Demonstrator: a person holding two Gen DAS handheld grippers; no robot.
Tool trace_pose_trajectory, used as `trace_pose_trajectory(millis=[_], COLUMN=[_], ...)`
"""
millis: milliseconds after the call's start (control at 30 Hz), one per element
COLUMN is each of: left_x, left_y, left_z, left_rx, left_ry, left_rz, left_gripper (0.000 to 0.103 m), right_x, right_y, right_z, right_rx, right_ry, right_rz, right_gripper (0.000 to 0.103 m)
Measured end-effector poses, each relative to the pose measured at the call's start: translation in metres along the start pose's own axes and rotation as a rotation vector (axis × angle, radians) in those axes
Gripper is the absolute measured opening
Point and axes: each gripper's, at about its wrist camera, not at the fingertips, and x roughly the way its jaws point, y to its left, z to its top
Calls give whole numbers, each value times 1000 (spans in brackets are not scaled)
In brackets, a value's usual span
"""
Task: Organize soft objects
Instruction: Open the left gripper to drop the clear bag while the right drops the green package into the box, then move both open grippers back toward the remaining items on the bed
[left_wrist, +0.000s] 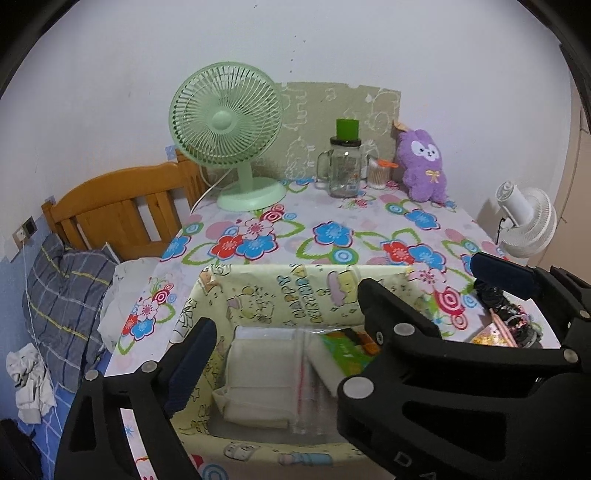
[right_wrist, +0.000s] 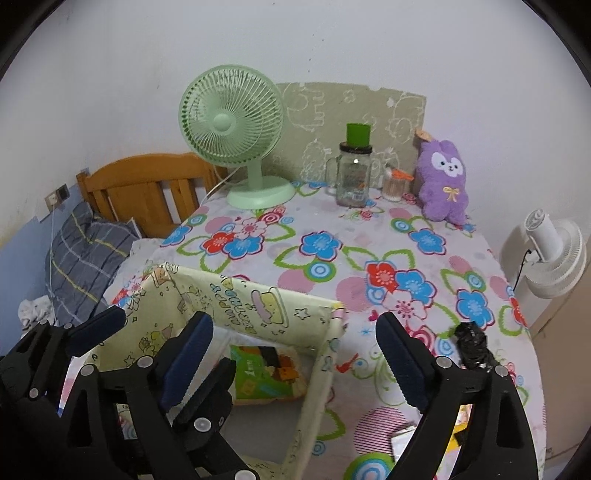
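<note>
Both hand-held grippers, left hand-held gripper (left_wrist: 284, 314) and right hand-held gripper (right_wrist: 295, 336), gape wide, empty, above the yellow fabric bin (left_wrist: 280, 291) holding a bagged white cloth (left_wrist: 258, 373).

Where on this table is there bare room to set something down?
The floral tablecloth lies bare between the yellow box and the back row: green fan, glass jar, purple plush. Crowded: inside the box and the near right corner.

Home bedroom. Orange wooden slatted headboard (left_wrist: 122, 210) against white wall, grey plaid pillow (left_wrist: 66, 295) on bed beside counter. Counter under flower-print cloth (right_wrist: 332, 236) carries mint-green desk fan (left_wrist: 229, 129), purple plush rabbit (left_wrist: 424, 166), glass handled jar with green lid (right_wrist: 354, 173). White floor fan (right_wrist: 554, 254) at right.
</note>
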Motion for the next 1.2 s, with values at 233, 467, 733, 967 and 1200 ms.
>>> trace_pose_trajectory(millis=[233,467,733,967,1200], left_x=[-16,-31,-44,-52,-57], left_y=[-16,-34,-56,-77,-98], left_z=[3,5,2,-1,-6], left_rx=[15,29,49,59,72], left_ry=[-27,-55,-77,-79,-83], left_rz=[-16,-23,-44,-70,-94], left_gripper=[100,103,103,103,103], right_x=[-21,-43,-63,-78,-92], right_y=[-14,-30,-48,-65,-82], right_z=[-1,-3,-11,-18,-30], right_rx=[15,29,42,49,63], right_ry=[-45,-84,-111,-124,-126], right_rz=[-8,-25,-47,-82,-121], right_gripper=[96,100,102,103,103])
